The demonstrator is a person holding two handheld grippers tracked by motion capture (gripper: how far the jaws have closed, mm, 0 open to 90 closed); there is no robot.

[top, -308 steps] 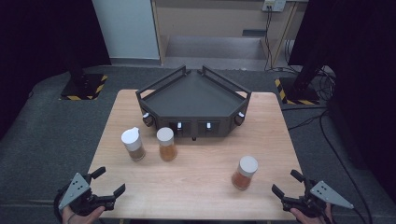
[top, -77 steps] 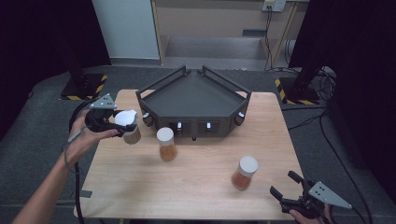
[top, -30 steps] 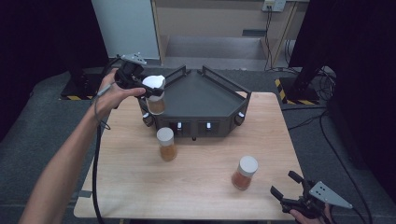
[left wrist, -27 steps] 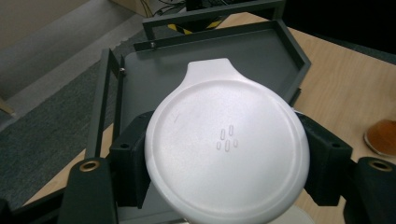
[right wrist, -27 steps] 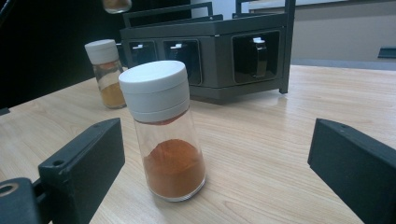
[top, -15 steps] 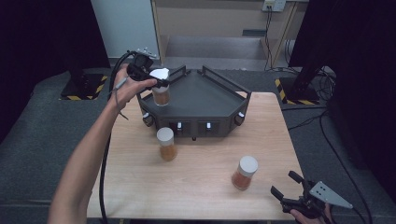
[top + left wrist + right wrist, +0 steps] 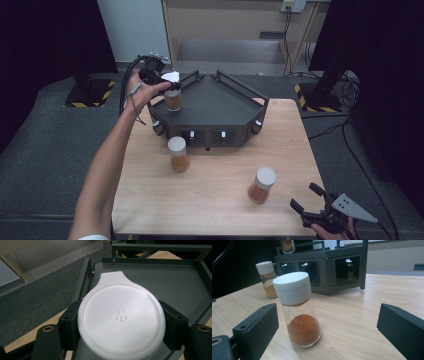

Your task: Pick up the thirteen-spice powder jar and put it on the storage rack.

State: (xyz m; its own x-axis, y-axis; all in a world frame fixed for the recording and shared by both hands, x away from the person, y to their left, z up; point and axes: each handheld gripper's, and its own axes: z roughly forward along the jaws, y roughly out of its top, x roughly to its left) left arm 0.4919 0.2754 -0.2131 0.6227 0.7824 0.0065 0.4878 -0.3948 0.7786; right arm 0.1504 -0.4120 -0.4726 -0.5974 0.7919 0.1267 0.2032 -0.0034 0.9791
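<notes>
Left gripper [image 7: 167, 82] is clamped on the white lid of a spice jar [image 7: 173, 97], holding it over the near-left corner of the dark rack [image 7: 220, 107]; from the left gripper view the jaws press both sides of the lid [image 7: 121, 318] above the rack's flat top. Right gripper [image 7: 312, 205] rests at the table [image 7: 220, 200] edge well in front of the rack, jaws spread wide and holding nothing. A second jar [image 7: 177, 153] stands just before the rack's front, a third jar [image 7: 261, 184] nearer the right gripper.

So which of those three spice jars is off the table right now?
The spice jar over the black rack's left corner, clamped by its white lid in the left tool. The other two jars stand on the wooden table.
</notes>
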